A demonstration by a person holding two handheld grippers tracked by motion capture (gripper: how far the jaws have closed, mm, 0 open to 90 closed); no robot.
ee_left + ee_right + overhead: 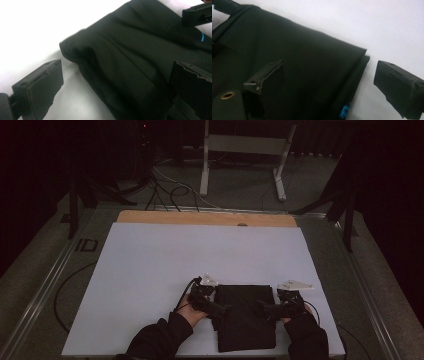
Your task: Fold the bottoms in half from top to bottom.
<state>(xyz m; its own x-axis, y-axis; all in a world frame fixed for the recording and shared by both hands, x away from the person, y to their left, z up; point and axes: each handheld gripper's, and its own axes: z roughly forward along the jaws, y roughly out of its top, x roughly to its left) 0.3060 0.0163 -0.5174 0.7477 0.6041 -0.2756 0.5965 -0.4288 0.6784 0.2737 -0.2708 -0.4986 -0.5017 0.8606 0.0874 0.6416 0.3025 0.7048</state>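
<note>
Standing by, I saw both jaws spread — left gripper (223,310) and right gripper (261,307) straddling the folded black cloth's (245,317) side edges on the near table (150,270) — likely mid-fold, next needing a pinch.

From high up, the room looks very dim, and the floor past the far edge of my table is almost black. Only the white sheet (165,270) on the tabletop looks pale. The black cloth (246,317) near the front edge is so dark I can't see its folds there. In my two gripper views the white is very bright and washed out. My near jaws look soft and fuzzy. Soft grey shadows lie beside the cloth's edges.
</note>
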